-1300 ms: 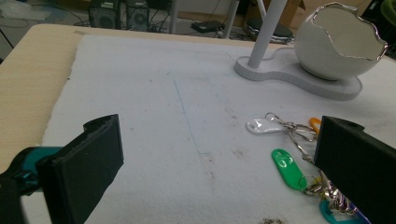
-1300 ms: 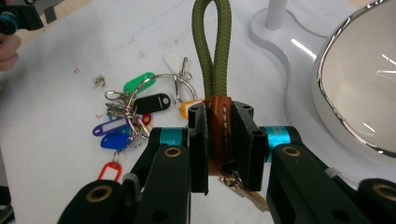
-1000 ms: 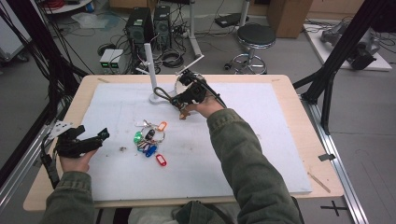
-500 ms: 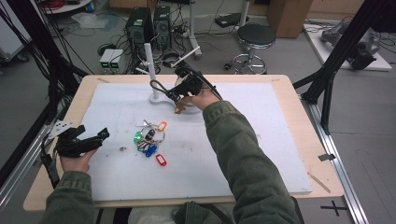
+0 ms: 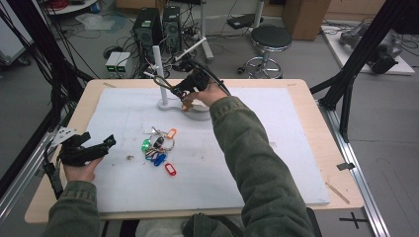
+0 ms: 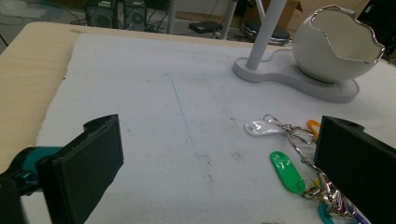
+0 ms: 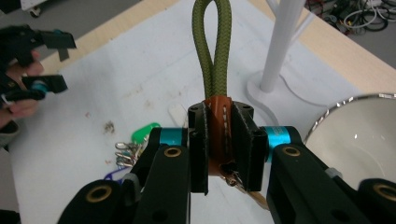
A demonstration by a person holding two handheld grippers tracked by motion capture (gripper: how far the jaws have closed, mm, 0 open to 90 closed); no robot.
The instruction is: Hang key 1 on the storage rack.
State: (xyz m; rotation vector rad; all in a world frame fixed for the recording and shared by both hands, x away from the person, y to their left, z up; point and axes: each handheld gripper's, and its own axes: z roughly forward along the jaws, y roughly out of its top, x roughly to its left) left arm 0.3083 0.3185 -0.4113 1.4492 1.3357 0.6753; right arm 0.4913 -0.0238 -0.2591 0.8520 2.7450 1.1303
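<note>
My right gripper [image 5: 176, 91] is shut on the brown leather band of an olive cord loop [image 7: 212, 51], held above the back of the mat. In the high view the loop [image 5: 161, 82] reaches up beside the white pole [image 5: 159, 71] of a stand. The right gripper view has the jaws [image 7: 219, 144] clamped on the band, with the pole [image 7: 282, 42] just right of the loop. My left gripper [image 5: 94, 147] rests open at the mat's left edge; its own view shows nothing between its wide-apart jaws [image 6: 219, 172].
A bunch of keys with coloured tags [image 5: 159, 146] lies mid-mat, also near my left gripper's right jaw [image 6: 299, 154]. A white egg-shaped bowl [image 6: 334, 46] sits on the stand's base [image 5: 167, 104], under my right hand. The white mat [image 5: 276, 163] is bare to the right.
My right gripper has carried the cord loop toward the back left, closer to the white pole. The left gripper has stayed put.
</note>
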